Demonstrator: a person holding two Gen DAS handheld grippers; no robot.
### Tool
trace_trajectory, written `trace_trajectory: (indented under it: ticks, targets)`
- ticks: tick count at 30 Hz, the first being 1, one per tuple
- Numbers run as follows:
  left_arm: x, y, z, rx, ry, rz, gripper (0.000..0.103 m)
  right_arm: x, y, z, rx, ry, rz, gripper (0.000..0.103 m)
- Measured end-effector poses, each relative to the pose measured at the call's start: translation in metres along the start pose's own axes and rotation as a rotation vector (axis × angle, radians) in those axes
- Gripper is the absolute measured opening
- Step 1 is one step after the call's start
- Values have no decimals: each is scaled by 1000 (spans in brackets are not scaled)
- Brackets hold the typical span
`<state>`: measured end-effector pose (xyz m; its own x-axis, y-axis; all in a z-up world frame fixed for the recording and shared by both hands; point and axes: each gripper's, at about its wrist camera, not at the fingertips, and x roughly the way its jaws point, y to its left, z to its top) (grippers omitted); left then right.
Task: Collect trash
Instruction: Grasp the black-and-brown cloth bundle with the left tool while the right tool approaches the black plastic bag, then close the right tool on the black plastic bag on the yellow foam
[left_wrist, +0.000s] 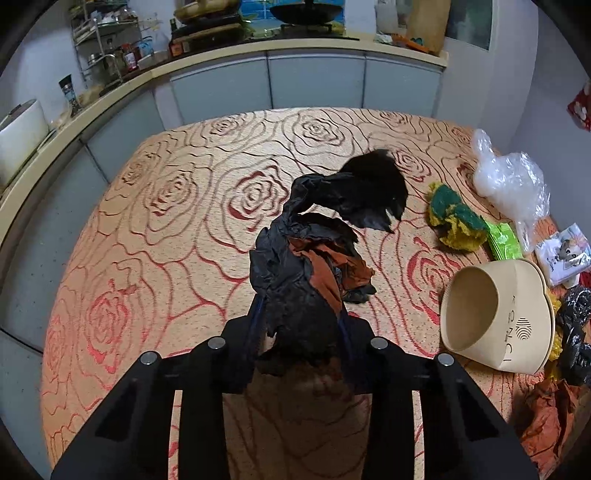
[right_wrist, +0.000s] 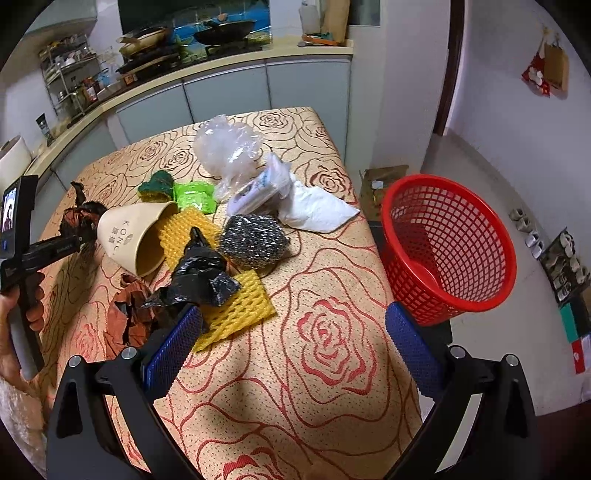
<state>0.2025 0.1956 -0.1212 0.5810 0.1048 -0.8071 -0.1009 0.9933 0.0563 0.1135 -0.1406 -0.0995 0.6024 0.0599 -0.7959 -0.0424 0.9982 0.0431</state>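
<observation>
A: Holding a wad already, the left gripper (left_wrist: 301, 314) is closed on crumpled black film mixed with rust-brown paper, the wad (left_wrist: 314, 258) raised above the table (left_wrist: 155, 229). It looks light and floppy; a black tail (left_wrist: 373, 192) flaps loose and could snag or tear.

B: And the right gripper (right_wrist: 291, 334)?

A: Jaws wide, nothing between the blue pads (right_wrist: 173, 343); it hovers over the near table edge. The basket (right_wrist: 448, 247), red mesh, sits off the table's right side, lower down.

B: What's left to grab?

A: A black bag (right_wrist: 201, 273) lying on yellow foam net (right_wrist: 236, 306), steel wool (right_wrist: 253, 240), a clear bag (right_wrist: 227, 147), white wrapper (right_wrist: 317, 208), green packet (right_wrist: 195, 195), sponge (right_wrist: 157, 186), a tipped cup (right_wrist: 135, 236), brown scraps (right_wrist: 129, 314). I'd judge all of it light. The films are slippery, so pinch a bunched fold. The wool is springy; squeeze across its middle. The cup is stiff; take its rim.

B: Anything unclear?

A: How firmly the left fingers bite, since the wad covers them. The basket's bottom is partly hidden by its wall, so I can't tell what's inside. The net runs under the bag and cup.
</observation>
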Motion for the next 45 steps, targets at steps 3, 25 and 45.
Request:
trace_trajectory:
  ticks: [3,25,45]
  targets:
    - [-11,6,-1,-3,-37,15,34,0,5,3,-12,-8,10,97]
    - [-77,16,-26,-35,-144,66,34,46,60,16,-94,64,135,52]
    - [-105,15,-34,-55,-203,81,34,3,47,14,-55,-43,203,27]
